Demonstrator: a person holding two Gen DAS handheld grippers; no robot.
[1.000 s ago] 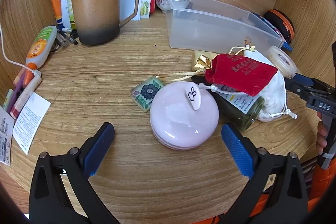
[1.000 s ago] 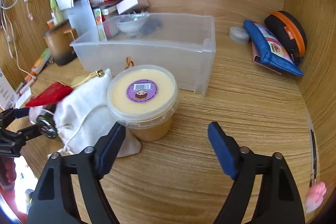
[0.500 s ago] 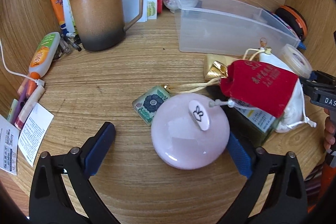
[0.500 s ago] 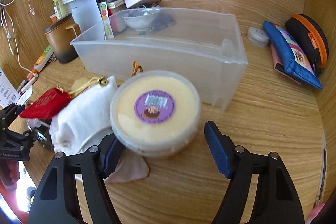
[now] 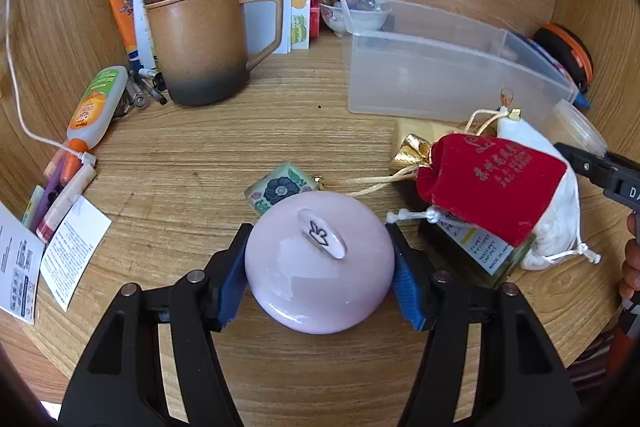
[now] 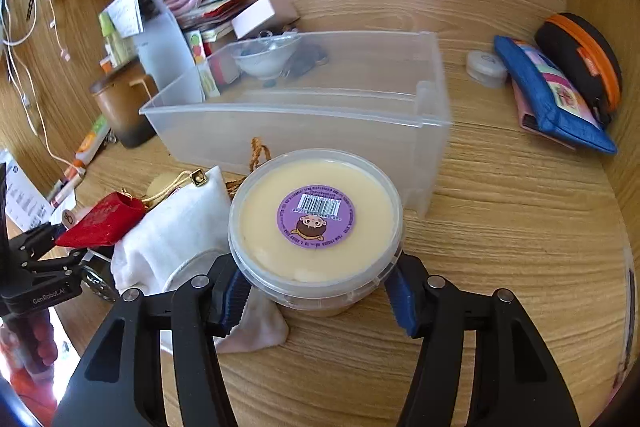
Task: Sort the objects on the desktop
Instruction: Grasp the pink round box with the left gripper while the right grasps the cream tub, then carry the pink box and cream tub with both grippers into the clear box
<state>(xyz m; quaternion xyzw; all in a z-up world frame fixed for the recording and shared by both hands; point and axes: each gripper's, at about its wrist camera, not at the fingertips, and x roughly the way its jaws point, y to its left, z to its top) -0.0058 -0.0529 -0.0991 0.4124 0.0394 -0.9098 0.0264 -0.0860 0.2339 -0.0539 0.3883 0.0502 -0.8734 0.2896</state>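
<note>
The left claw squeezes the pink dish between its blue pads, with a red pouch just to its right and a brown mug far ahead on its left. The right claw grips the tub, with the clear bin right ahead and a white bag touching its left side.

Left gripper: blue pads clamped against both sides of round glossy pink case; red velvet drawstring pouch just right, wooden desk.
</note>
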